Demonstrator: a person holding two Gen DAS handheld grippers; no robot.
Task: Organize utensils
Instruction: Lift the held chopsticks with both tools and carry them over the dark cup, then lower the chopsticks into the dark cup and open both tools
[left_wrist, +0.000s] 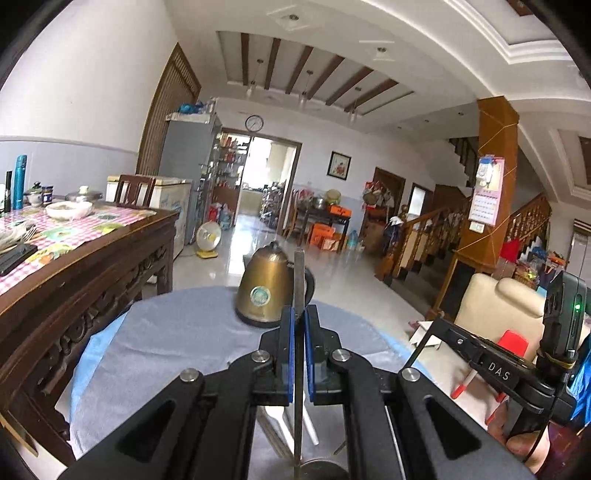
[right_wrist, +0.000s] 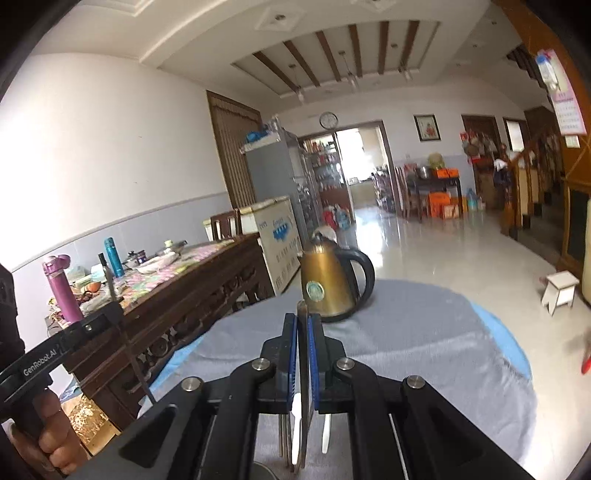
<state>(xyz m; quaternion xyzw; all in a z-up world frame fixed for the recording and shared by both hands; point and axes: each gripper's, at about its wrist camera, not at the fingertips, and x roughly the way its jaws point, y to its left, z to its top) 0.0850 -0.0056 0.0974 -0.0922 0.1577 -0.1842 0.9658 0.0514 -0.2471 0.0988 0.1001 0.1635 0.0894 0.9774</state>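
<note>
My left gripper (left_wrist: 299, 314) is shut on a thin metal utensil handle (left_wrist: 298, 273) that stands upright between the blue pads (left_wrist: 289, 347). My right gripper (right_wrist: 303, 321) is shut on a flat metal utensil (right_wrist: 303, 369), also upright. Below each gripper, white plastic utensils (left_wrist: 280, 424) (right_wrist: 295, 432) and other metal pieces show, partly hidden by the jaws. Both grippers hover over a round table with a grey cloth (left_wrist: 177, 332) (right_wrist: 424, 350). The left gripper (right_wrist: 107, 314) appears at the left edge of the right wrist view, and the right gripper (left_wrist: 443, 330) at the right of the left wrist view.
A gold electric kettle (left_wrist: 262, 295) (right_wrist: 328, 284) stands at the far side of the grey cloth. To the left is a carved wooden table (left_wrist: 92, 266) (right_wrist: 177, 314) with bottles and dishes. A small white stool (right_wrist: 559, 291) and a cream chair (left_wrist: 495, 306) are on the right.
</note>
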